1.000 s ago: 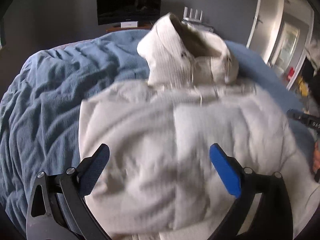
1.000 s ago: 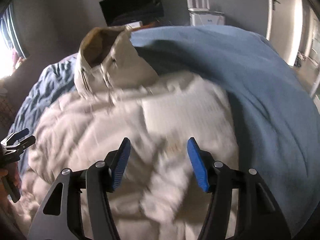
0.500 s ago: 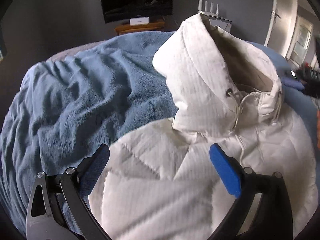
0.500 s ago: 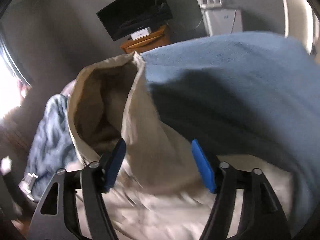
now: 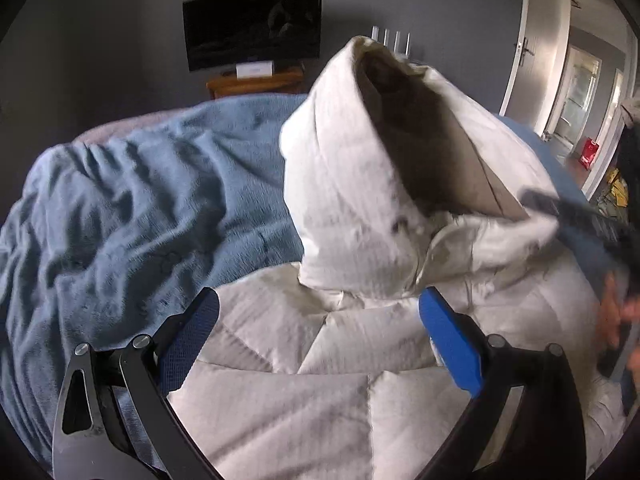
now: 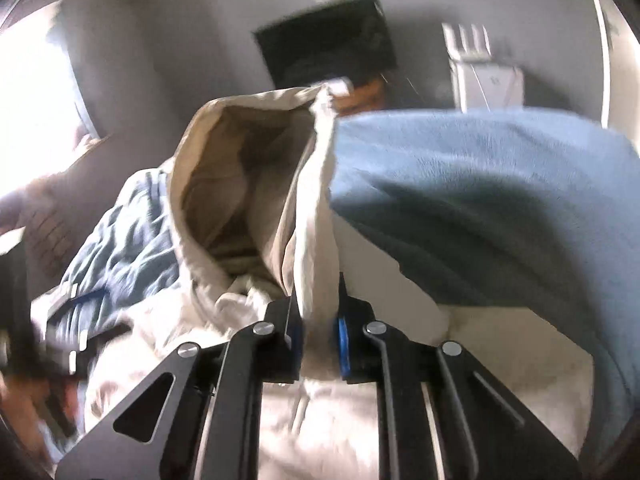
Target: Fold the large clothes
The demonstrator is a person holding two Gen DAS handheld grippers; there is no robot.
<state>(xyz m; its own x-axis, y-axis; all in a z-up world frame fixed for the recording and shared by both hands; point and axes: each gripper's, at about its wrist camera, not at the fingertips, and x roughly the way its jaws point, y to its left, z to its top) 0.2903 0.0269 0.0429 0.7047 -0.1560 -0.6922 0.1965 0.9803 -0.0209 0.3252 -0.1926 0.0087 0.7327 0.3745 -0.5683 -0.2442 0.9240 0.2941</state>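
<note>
One blue blanket (image 5: 132, 208) covers the bed beneath your white puffer jacket (image 5: 320, 392), hood (image 5: 360, 184) raised at the far side. Your right gripper (image 6: 316, 332) clamps the hood's edge; your left gripper (image 5: 320, 332) stands wide open above the jacket's body.

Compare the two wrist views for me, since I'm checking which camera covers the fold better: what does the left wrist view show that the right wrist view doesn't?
Left wrist view only: the left hand-held gripper open above the white jacket's quilted body, and a doorway at right.

Right wrist view only: the right hand-held gripper shut on the hood's edge, plus a bright window at left.

Both: the raised hood, the blue blanket and the dark screen on the grey wall.
</note>
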